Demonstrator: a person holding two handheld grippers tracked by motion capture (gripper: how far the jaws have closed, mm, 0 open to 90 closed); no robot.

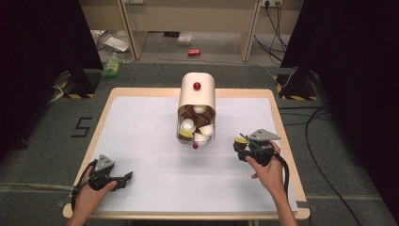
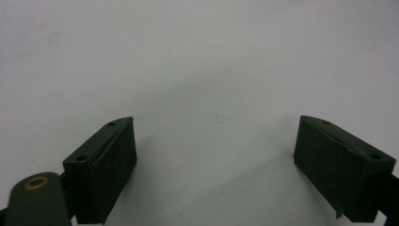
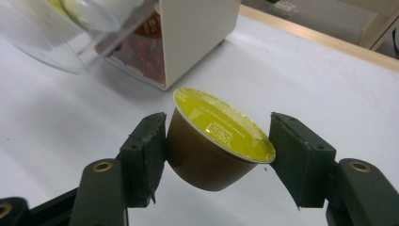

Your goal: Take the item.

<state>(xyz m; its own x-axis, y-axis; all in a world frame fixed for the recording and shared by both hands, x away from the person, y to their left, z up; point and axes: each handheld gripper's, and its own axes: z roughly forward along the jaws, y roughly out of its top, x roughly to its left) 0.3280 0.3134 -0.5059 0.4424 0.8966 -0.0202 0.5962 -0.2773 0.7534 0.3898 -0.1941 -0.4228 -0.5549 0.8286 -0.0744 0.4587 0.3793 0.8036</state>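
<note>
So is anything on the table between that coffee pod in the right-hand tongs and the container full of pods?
Nothing visible. The yellow-lidded pod sits between the right tongs, and only bare white table lies between it and the pod container, whose clear drawer is pulled open.

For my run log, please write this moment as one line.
right gripper: shut on coffee capsule, yellow lid | left gripper: open, over white table sheet | capsule dispenser: table centre

The left claw point(image 1: 123, 180) rests low, jaws spread wide; the right claw point(image 1: 241, 145) is raised, its jaws pinching something.
</note>
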